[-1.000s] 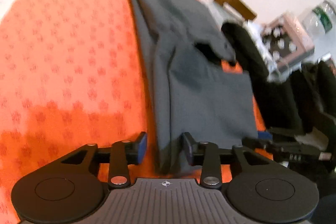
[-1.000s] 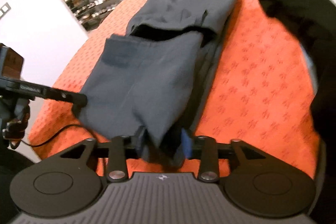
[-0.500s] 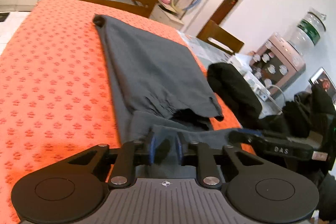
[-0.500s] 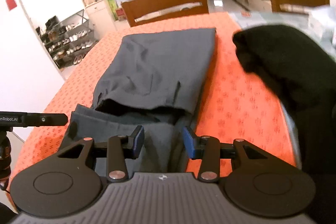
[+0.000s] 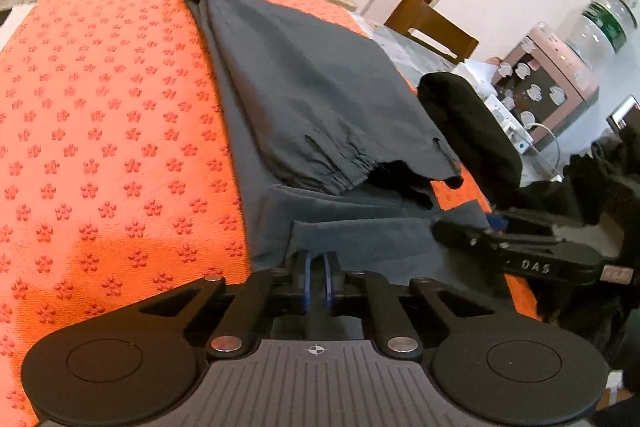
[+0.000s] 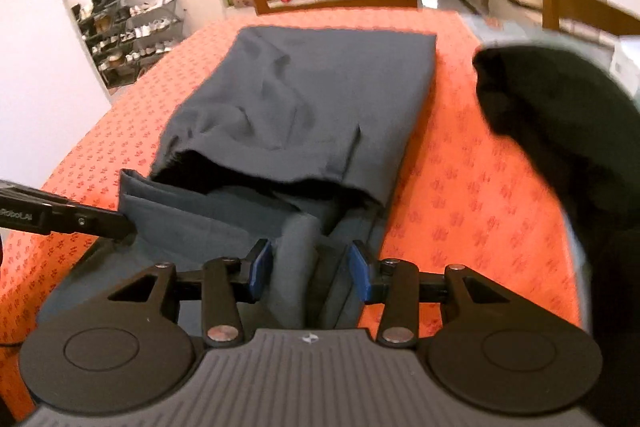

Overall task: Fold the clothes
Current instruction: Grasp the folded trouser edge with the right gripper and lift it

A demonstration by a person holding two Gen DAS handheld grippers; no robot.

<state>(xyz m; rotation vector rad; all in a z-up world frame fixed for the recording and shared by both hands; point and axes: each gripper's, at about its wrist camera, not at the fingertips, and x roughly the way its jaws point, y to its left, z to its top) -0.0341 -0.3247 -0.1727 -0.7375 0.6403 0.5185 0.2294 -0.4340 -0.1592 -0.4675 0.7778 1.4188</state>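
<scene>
The left tool (image 5: pixel 316 281) is angled downward, its jaws closing to a narrow gap with fabric pinched between them. The right tool (image 6: pixel 309 269) is likewise tilted down, its blue pads (image 6: pixel 260 267) held half apart around bunched cloth.

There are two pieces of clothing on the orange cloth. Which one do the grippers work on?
The grey trousers, spread flat mid-table with their near end between both grippers' fingers. The black garment lies bunched, untouched, at the table's right edge.
</scene>
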